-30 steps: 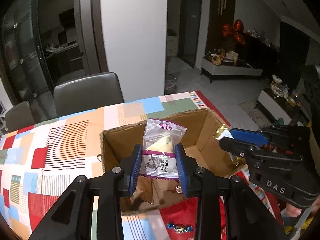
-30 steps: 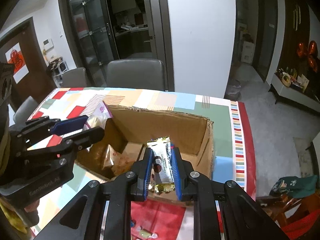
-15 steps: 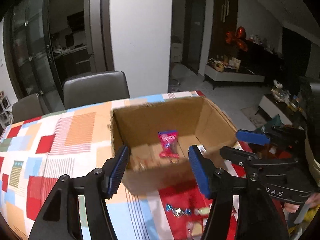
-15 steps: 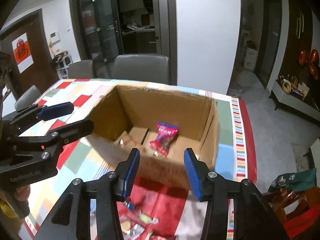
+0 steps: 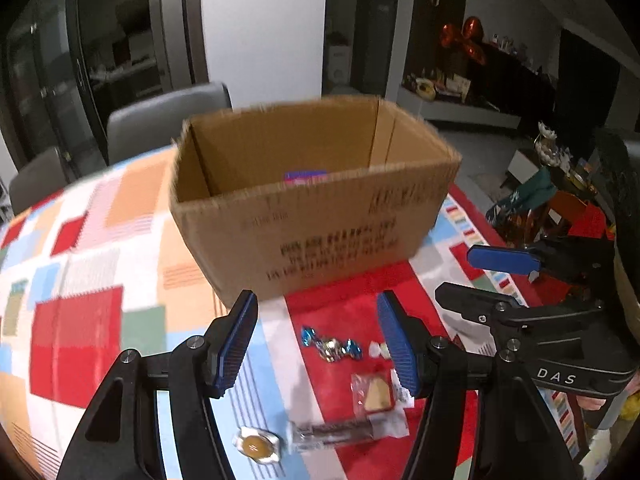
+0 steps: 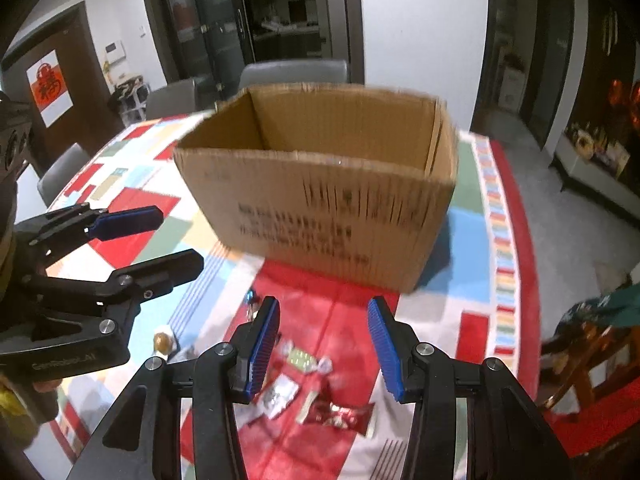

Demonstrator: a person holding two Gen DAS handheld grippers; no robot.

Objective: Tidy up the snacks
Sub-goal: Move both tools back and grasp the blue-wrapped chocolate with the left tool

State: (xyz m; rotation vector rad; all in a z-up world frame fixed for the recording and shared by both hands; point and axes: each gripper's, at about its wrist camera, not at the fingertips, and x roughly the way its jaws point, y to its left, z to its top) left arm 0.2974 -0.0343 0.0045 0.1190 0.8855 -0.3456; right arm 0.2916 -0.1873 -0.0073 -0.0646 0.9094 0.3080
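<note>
Hovering at six o'clock of the open brown cardboard box (image 5: pixel 320 216), we hold the left gripper (image 5: pixel 318 338) and right gripper (image 6: pixel 322 344) spread wide and empty, above the patchwork tablecloth (image 5: pixel 92 280). Snacks lie loose beneath us: a blue-foil candy (image 5: pixel 330 346), a clear triangular-cake packet (image 5: pixel 376 394), a dark wrapped bar (image 5: pixel 332 432), a round amber sweet (image 5: pixel 256 446), a red wrapper (image 6: pixel 340 414). One pink packet (image 5: pixel 306 177) shows inside the box. Two grey chairs (image 5: pixel 160 120) stand at twelve o'clock.

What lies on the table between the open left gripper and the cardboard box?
In the left wrist view, between the left gripper and the box lies only a bare stretch of tablecloth. The blue-wrapped candies sit between the fingers.
</note>
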